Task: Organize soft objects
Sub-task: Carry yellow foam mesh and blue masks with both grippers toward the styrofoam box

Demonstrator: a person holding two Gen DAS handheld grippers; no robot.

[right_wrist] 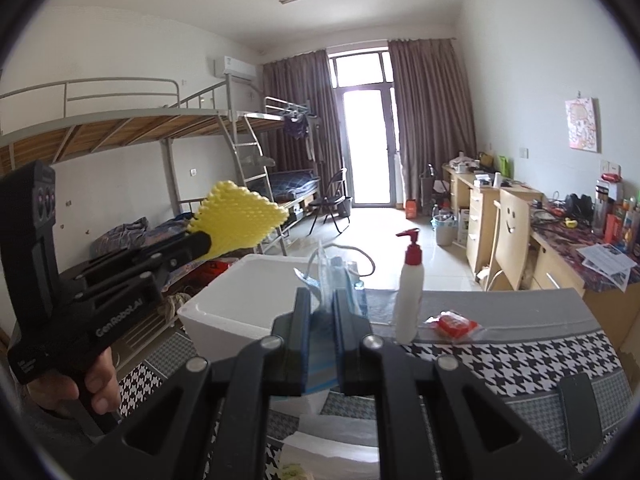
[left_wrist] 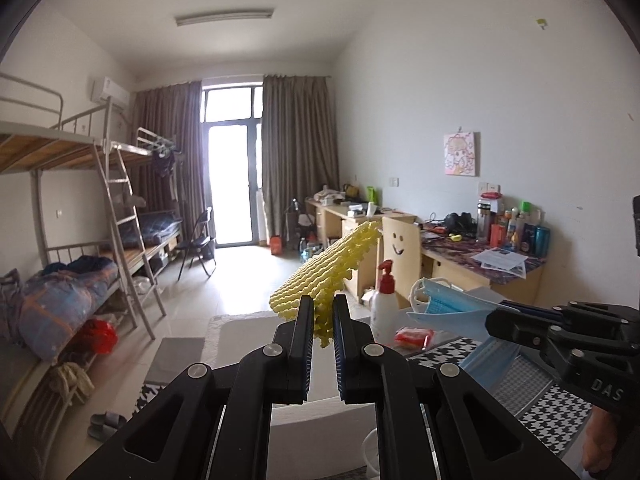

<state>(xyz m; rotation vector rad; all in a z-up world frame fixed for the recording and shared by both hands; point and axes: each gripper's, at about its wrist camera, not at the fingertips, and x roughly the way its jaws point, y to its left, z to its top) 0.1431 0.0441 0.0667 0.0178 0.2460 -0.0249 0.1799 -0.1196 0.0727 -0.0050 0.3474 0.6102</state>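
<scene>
Yellow foam net [left_wrist: 332,276] is up in the air in the left wrist view, pinched by our left gripper [left_wrist: 323,320] with the jaws nearly closed on it; the blue face masks [left_wrist: 452,312] hang from the right one.

Right wrist view: our right gripper [right_wrist: 323,312] has its jaws tight on the masks, above the white foam box [right_wrist: 240,300] on the worktop [right_wrist: 520,352]. So both are picked up, nothing's dropped in yet we'd say.

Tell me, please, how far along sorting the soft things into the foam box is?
Done: nothing visibly; the white foam box shows empty where visible. In hand: the left gripper pinches the yellow bumpy sponge; the right gripper pinches blue face masks. Left: dropping both in, perhaps the red packet.
</scene>
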